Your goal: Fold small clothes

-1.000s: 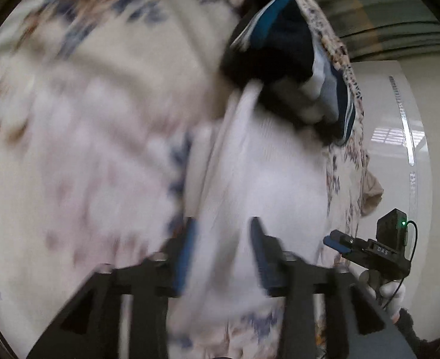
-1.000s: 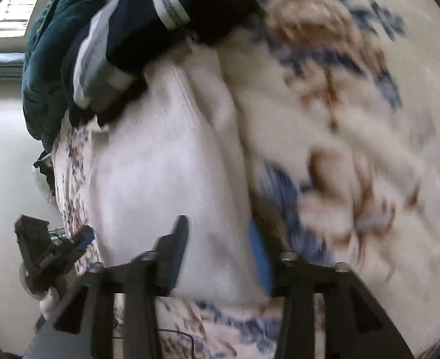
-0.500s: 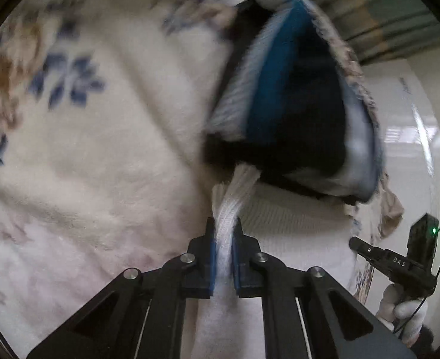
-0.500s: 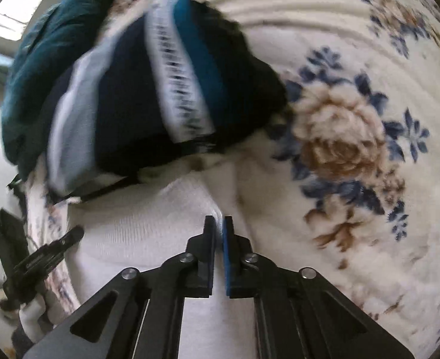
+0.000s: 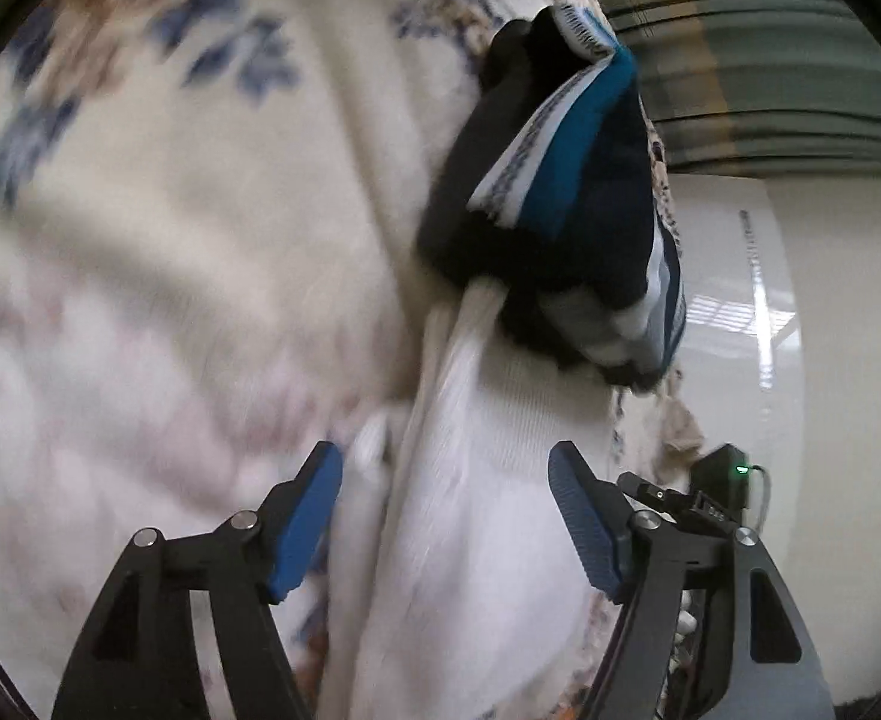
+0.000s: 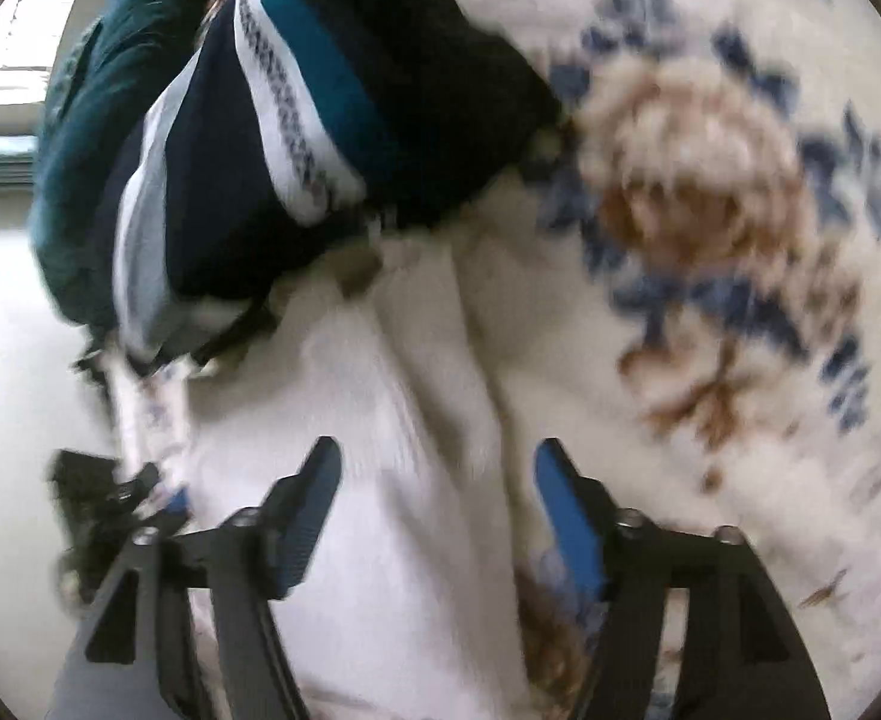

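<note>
Blanket (image 5: 212, 228): cream plush, blue and brown flower print, filling most of both views, blurred.
Floor (image 5: 734, 312): pale and glossy, catching bright streaks of light at the right of the left view.
Curtain (image 5: 758, 90): grey-green with a tan band, hanging in folds above the floor.
Window (image 6: 2, 84): bright daylight at the left edge of the right view.

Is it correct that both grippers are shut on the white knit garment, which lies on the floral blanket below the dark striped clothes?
Not quite. Both wrist views show the left gripper and the right gripper open, jaws spread apart over the white knit garment. It does lie on the floral blanket, below the dark striped clothes.
</note>
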